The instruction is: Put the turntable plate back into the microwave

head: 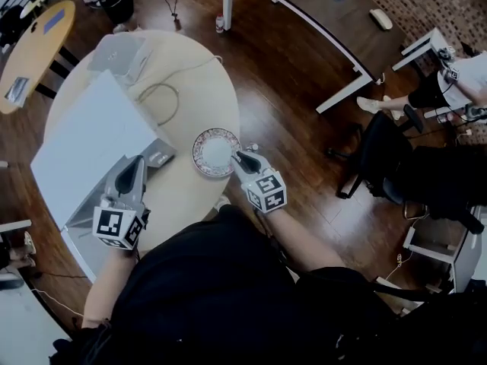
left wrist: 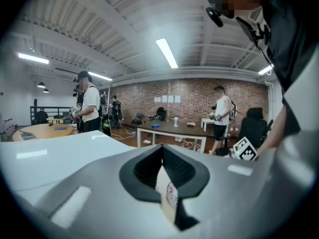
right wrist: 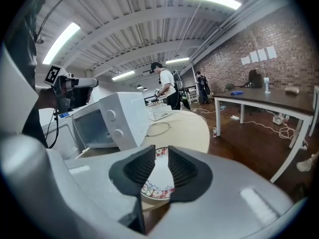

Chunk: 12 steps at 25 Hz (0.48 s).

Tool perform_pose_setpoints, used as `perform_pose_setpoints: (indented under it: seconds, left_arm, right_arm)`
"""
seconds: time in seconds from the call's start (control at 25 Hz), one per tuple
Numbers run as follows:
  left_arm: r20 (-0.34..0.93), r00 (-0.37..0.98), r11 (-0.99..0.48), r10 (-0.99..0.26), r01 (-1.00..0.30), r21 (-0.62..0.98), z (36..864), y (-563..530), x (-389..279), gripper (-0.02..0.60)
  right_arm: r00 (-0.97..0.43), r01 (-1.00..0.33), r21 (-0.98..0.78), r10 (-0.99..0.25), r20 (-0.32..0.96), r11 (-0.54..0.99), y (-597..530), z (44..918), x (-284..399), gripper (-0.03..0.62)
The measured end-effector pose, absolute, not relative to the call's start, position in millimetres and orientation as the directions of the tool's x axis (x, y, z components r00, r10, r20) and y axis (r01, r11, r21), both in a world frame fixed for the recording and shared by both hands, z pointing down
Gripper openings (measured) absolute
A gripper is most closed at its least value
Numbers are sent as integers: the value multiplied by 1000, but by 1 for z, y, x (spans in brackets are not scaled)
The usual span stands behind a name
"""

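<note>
Right gripper (head: 240,157) fingers stand apart at the plate (head: 213,152) rim on the counter (head: 194,82); left gripper (head: 138,162) — fingers closed, empty — by the microwave (head: 91,131).

In the right tongs' (right wrist: 162,151) own view, the jaws cover both sides of the plate (right wrist: 159,182). From above, the microwave's (head: 91,143) inside cannot be seen, and the left tongs (head: 137,160) hide part of its open front.

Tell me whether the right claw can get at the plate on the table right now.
Probably yes: the right claw sits at the rim of the plate with its jaws apart, and nothing blocks the way; the microwave stands clear on the plate's far side.
</note>
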<state>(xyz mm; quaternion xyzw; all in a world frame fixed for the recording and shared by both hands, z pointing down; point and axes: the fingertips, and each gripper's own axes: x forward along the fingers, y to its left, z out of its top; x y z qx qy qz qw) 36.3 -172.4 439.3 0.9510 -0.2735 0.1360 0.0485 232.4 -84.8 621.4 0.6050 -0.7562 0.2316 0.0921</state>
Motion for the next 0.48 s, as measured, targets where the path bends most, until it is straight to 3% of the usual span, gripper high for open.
perform_pose_setpoints:
  seconds: [0.2, 0.48]
  left_arm:
    - [338, 842, -894, -421, -448, 3, 474, -160, 78, 5]
    - [358, 848, -913, -390, -408, -28, 484, -152, 100, 5]
  right_arm:
    - [-204, -968, -225, -865, 458, 109, -75, 638, 254, 120]
    - [-240, -961, -240, -855, 459, 141, -88, 645, 253, 135]
